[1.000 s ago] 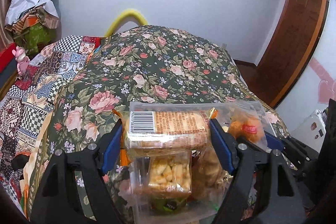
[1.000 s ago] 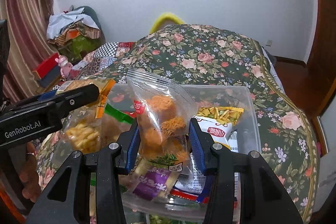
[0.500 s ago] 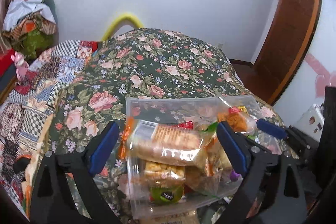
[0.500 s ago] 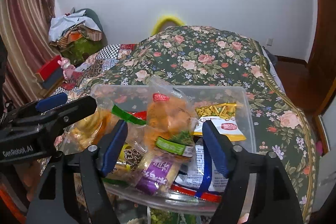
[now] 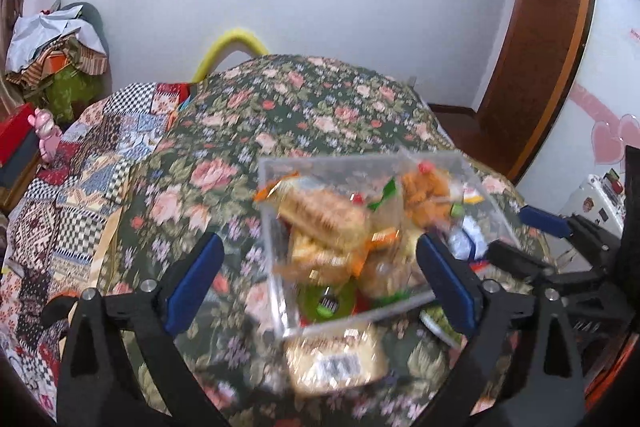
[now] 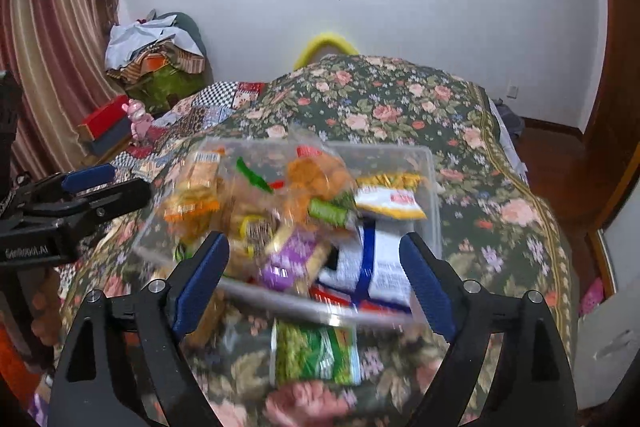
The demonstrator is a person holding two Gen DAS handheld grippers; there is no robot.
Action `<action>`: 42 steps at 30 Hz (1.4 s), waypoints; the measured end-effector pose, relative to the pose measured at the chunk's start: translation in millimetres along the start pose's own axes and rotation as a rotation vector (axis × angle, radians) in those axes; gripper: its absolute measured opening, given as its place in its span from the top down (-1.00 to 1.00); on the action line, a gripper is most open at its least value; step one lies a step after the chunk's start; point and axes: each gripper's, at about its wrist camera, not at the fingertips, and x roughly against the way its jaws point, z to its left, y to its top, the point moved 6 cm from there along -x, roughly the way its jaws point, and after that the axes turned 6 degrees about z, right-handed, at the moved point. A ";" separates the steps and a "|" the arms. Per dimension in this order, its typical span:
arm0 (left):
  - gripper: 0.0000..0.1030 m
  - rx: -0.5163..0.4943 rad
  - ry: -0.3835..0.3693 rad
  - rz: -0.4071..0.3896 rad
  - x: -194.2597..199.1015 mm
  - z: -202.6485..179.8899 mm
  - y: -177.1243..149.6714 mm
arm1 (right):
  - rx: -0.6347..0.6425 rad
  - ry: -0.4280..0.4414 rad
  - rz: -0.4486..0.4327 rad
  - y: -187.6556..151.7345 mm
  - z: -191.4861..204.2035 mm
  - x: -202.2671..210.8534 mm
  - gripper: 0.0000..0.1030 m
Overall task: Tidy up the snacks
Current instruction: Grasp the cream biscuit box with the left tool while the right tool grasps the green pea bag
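Observation:
A clear plastic bin (image 5: pixel 272 247) (image 6: pixel 430 187) sits on the floral bedspread, piled with snack bags. A biscuit pack (image 5: pixel 324 215) and an orange snack bag (image 5: pixel 424 193) (image 6: pixel 320 175) lie on top. My left gripper (image 5: pixel 316 279) is open and empty, pulled back above the bin's near edge. My right gripper (image 6: pixel 314 271) is open and empty, also back from the bin. A tan barcode pack (image 5: pixel 336 359) lies on the bed in front of the bin. A green snack pack (image 6: pixel 314 353) lies on the bed by the bin's near side.
The floral bedspread (image 5: pixel 300 107) stretches beyond the bin. A patchwork quilt (image 5: pixel 80 163) lies to the left. A pile of clothes (image 6: pixel 156 51) stands by the wall. The left gripper shows in the right wrist view (image 6: pixel 80 195).
Both grippers opened, dropped their bags into the bin, then rose and pulled back. The biscuit pack and the orange bag now rest on the pile.

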 end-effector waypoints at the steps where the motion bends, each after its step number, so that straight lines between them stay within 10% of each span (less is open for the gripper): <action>1: -0.97 0.002 0.010 0.016 0.0 2.8 -6.8 | -0.003 0.001 0.009 -4.6 -2.5 1.3 -0.68; 18: -0.97 -0.016 0.009 0.273 -47.1 -8.1 -101.6 | -0.025 -0.017 0.228 -78.4 -21.1 -30.1 -0.78; 31: -0.68 -0.004 0.007 0.283 -80.2 -18.4 -105.1 | 0.060 -0.023 0.309 -86.3 3.9 -71.3 -0.78; 37: -0.61 -0.001 -0.013 0.254 -76.8 -19.1 -106.7 | 0.036 -0.042 0.257 -83.7 0.1 -62.6 -0.08; 42: -0.61 0.007 -0.025 0.256 -66.4 -17.0 -113.6 | 0.015 -0.021 0.247 -84.1 -6.8 -51.0 0.10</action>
